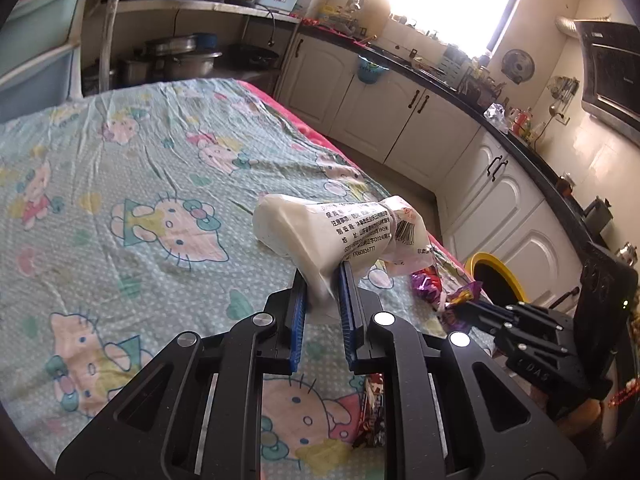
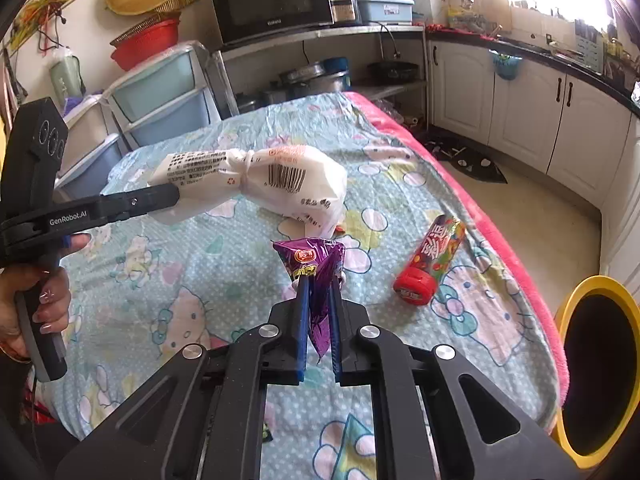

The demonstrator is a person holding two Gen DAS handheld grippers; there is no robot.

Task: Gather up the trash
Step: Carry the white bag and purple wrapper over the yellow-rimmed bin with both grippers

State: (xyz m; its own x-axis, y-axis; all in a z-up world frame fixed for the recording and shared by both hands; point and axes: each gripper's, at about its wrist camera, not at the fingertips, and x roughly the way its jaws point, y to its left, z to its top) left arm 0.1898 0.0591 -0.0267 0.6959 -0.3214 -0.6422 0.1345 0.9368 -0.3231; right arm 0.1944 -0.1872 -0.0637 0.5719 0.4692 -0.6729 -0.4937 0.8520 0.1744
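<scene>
The left gripper (image 1: 323, 280) has its jaws clenched on a white bag (image 1: 336, 228), lifted above the surface (image 1: 120, 152). The right gripper (image 2: 319, 292) grasps a purple wrapper (image 2: 316, 264). A red tube (image 2: 432, 260) lies near the surface's right edge, beside a yellow-rimmed bin (image 2: 568, 312).

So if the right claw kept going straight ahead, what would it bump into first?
Probably the white bag the left claw holds up, which hangs just ahead of the right claw and its purple wrapper. Depth is unclear; it might pass underneath.

White bag (image 1: 340, 228) and purple wrapper (image 2: 316, 276) held up; candy tube (image 2: 430, 264) apparently lying flat
</scene>
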